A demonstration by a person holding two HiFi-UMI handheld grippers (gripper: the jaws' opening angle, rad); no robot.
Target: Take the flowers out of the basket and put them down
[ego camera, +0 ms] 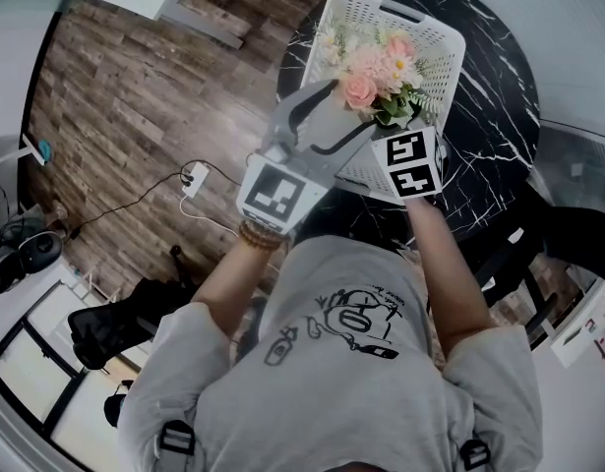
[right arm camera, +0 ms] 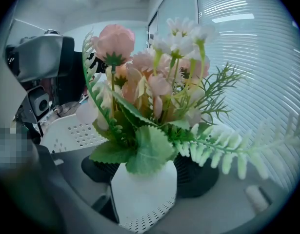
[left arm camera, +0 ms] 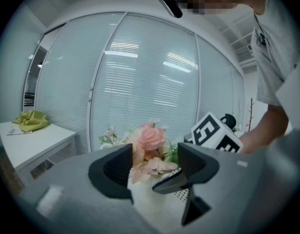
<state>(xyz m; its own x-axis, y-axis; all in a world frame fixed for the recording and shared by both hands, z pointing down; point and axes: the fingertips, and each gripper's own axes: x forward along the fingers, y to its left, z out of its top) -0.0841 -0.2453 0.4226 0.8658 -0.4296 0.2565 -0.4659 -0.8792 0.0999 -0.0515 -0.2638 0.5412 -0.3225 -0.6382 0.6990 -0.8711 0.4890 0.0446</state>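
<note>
A bunch of pink and white artificial flowers [ego camera: 381, 72] with green leaves stands in a white perforated basket [ego camera: 440, 42] on the black marble table [ego camera: 499, 116]. My right gripper [ego camera: 400, 118] reaches in from the basket's near corner. In the right gripper view its jaws [right arm camera: 150, 172] have closed in on the leafy base of the flowers [right arm camera: 150, 82]. The basket's white corner [right arm camera: 140, 199] shows just below. My left gripper [ego camera: 339, 111] straddles the basket's near-left corner. The white wall [left arm camera: 150, 199] fills the gap between its pads [left arm camera: 115, 172], and the flowers [left arm camera: 150, 138] rise behind.
The round table takes up the upper right, above a wood floor [ego camera: 115, 116] with a power strip and cables [ego camera: 194, 178]. A black office chair [ego camera: 105, 327] stands at lower left. The left gripper view shows a white desk with a green cloth [left arm camera: 31, 120] and window blinds.
</note>
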